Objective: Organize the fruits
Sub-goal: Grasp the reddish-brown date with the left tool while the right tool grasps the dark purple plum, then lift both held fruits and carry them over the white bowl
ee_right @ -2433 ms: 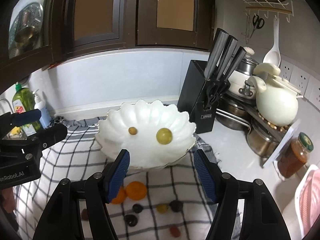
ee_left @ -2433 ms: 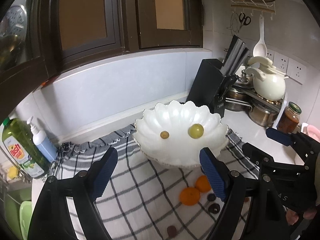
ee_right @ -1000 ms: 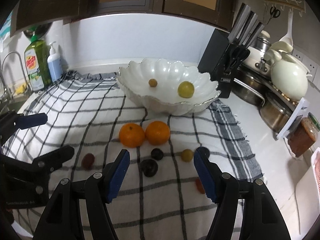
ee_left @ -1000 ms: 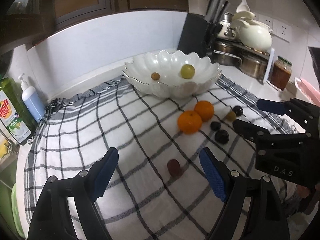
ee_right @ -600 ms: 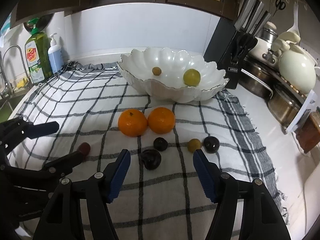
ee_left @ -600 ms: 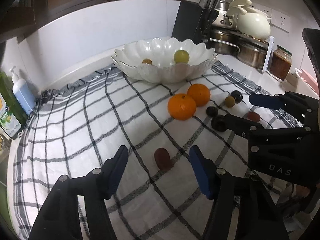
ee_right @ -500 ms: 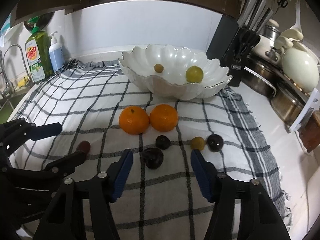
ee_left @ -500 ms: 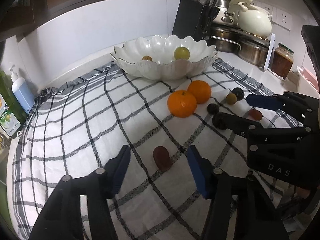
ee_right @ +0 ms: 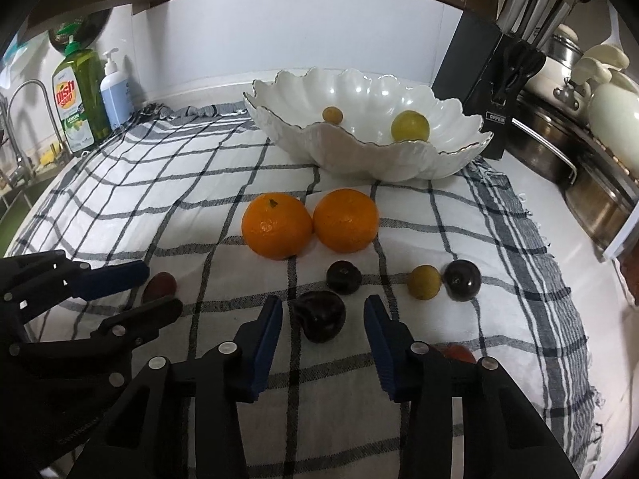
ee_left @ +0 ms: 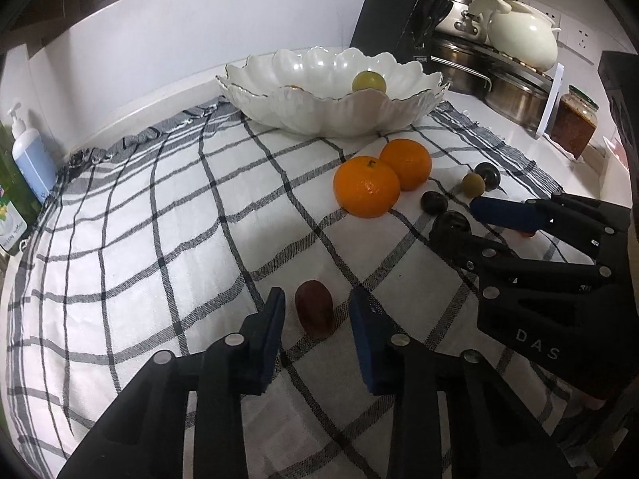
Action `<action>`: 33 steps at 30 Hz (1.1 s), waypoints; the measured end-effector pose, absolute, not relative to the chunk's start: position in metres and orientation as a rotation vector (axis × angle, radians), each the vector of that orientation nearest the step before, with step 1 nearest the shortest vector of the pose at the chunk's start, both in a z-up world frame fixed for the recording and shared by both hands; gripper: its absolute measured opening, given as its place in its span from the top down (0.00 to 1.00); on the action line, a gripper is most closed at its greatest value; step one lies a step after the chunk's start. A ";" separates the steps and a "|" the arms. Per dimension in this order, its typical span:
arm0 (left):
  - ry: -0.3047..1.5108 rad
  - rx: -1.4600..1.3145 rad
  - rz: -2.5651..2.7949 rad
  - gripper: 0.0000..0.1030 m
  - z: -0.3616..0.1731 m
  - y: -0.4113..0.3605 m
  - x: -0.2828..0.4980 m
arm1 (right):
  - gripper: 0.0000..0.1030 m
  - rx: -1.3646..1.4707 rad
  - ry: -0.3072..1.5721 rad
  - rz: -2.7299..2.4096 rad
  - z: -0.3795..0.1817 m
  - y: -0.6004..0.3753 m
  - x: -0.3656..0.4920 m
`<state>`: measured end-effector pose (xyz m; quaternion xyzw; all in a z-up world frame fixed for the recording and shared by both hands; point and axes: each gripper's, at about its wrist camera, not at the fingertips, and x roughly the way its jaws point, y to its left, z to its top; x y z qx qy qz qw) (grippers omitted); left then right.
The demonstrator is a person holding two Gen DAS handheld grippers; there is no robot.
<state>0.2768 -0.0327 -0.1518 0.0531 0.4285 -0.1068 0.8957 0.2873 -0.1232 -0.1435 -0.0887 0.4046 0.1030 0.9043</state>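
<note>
My left gripper (ee_left: 317, 303) hovers low over the checked cloth (ee_left: 159, 219), jaws closing around a dark red fruit (ee_left: 314, 311) with small gaps still showing on both sides. My right gripper (ee_right: 323, 311) is closing around a dark plum (ee_right: 319, 315), its pads also clear of the fruit. Two oranges (ee_right: 276, 225) (ee_right: 345, 219) lie behind, with a small dark plum (ee_right: 343, 277), a yellow-green fruit (ee_right: 424, 281) and another dark plum (ee_right: 462, 279). The white scalloped bowl (ee_right: 359, 159) holds a green fruit (ee_right: 410, 125) and a small yellow one (ee_right: 332, 114).
A knife block (ee_right: 479, 92), steel pots and a cream kettle (ee_left: 519, 32) crowd the back right, with a jar (ee_left: 573, 123) beside them. Dish soap (ee_right: 78, 95) and a pump bottle (ee_right: 116, 92) stand back left by the tap. A red fruit (ee_right: 459, 353) peeks from behind my right finger.
Both grippers have sunk toward the cloth and their jaws have narrowed, the left around the dark red fruit, the right around the dark plum.
</note>
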 end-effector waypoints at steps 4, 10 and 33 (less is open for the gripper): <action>0.905 0.099 -0.225 0.74 -0.155 -0.033 0.279 | 0.62 -0.180 0.848 0.212 -0.147 -0.124 0.290; 0.900 0.106 -0.219 0.80 -0.155 -0.034 0.280 | 0.71 -0.180 0.853 0.219 -0.150 -0.124 0.291; 0.773 0.064 -0.242 0.83 -0.105 -0.035 0.270 | 0.71 -0.146 0.739 0.215 -0.099 -0.130 0.271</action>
